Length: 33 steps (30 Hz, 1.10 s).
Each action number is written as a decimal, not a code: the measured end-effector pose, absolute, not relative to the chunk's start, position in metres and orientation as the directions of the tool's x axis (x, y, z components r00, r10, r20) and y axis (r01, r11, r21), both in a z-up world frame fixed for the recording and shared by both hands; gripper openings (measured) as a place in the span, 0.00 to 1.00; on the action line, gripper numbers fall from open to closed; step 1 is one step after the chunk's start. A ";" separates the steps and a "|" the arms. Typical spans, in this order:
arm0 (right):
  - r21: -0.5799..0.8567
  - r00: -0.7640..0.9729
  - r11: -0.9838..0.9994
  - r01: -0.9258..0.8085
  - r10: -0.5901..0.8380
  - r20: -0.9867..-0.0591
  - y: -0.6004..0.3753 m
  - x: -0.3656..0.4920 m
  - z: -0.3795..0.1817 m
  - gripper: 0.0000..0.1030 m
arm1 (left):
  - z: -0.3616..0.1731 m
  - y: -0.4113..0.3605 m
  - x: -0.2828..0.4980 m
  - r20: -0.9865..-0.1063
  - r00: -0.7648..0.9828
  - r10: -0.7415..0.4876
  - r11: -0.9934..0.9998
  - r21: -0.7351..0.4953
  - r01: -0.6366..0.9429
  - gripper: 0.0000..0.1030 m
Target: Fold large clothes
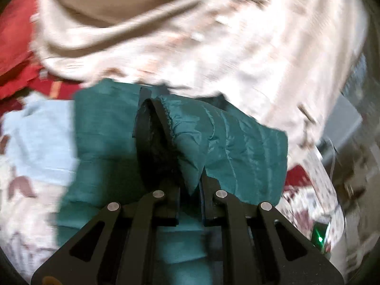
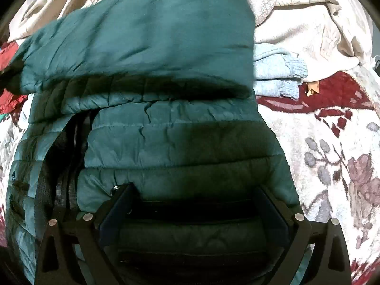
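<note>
A teal quilted puffer jacket (image 2: 166, 123) lies on the floral bedspread (image 2: 332, 156), its upper part folded over the lower. My right gripper (image 2: 193, 190) is open, its fingers spread wide and resting on the jacket's lower quilted panel. In the left wrist view my left gripper (image 1: 190, 185) is shut on a teal sleeve cuff (image 1: 213, 142) with black lining and holds it lifted above the rest of the jacket (image 1: 104, 142).
A cream blanket (image 1: 190, 35) is bunched at the back, also in the right wrist view (image 2: 308, 23). Light blue folded clothing (image 2: 277, 71) lies right of the jacket. Red fabric (image 1: 16, 47) sits at the left.
</note>
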State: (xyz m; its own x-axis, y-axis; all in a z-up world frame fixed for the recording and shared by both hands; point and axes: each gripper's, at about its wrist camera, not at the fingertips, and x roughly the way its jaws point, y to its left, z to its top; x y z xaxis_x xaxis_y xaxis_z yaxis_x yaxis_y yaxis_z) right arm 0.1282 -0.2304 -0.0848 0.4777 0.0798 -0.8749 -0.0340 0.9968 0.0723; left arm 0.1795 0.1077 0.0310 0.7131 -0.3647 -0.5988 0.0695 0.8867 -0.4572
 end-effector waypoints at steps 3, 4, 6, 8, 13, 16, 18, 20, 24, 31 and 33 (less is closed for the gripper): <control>0.075 0.483 0.997 -0.035 0.083 -0.872 -0.230 0.129 -0.085 0.97 | 0.017 0.141 0.183 -0.658 0.688 -0.307 0.890 -0.454 -0.038 0.11; 0.076 0.484 0.997 -0.033 0.082 -0.871 -0.230 0.128 -0.086 0.97 | 0.010 0.148 0.185 -0.678 0.674 -0.292 0.891 -0.450 -0.067 0.15; 0.087 0.483 0.996 -0.027 0.089 -0.871 -0.229 0.127 -0.084 0.97 | -0.010 0.161 0.190 -0.729 0.621 -0.288 0.881 -0.456 -0.126 0.30; 0.129 0.492 0.991 -0.019 0.122 -0.862 -0.233 0.126 -0.075 0.97 | -0.019 0.169 0.190 -0.753 0.591 -0.291 0.870 -0.465 -0.165 0.37; 0.281 0.709 0.959 0.036 0.173 -0.683 -0.264 0.116 -0.021 0.97 | 0.014 0.192 0.163 -0.688 0.706 -0.166 0.849 -0.464 -0.252 0.42; 0.233 0.782 0.969 0.084 0.081 -0.618 -0.274 0.129 -0.005 0.88 | 0.036 0.185 0.149 -0.617 0.786 -0.042 0.881 -0.394 -0.262 0.42; 0.216 0.790 0.974 0.071 0.077 -0.608 -0.274 0.146 -0.003 0.56 | 0.038 0.168 0.153 -0.599 0.800 -0.049 0.908 -0.361 -0.215 0.42; 0.240 0.786 0.970 0.049 0.111 -0.608 -0.275 0.165 -0.006 0.35 | 0.031 0.143 0.164 -0.615 0.782 -0.097 0.929 -0.339 -0.151 0.42; 0.185 0.770 0.983 0.009 0.111 -0.628 -0.259 0.205 -0.016 0.32 | 0.005 0.101 0.192 -0.716 0.690 -0.104 0.961 -0.250 -0.114 0.42; 0.236 0.588 0.971 0.045 0.165 -0.791 -0.272 0.266 -0.088 0.32 | -0.050 0.100 0.215 -0.845 0.534 0.042 0.978 -0.074 -0.195 0.43; 0.229 0.580 0.972 0.052 0.157 -0.800 -0.273 0.266 -0.079 0.32 | -0.053 0.099 0.217 -0.837 0.542 0.070 0.978 -0.048 -0.201 0.45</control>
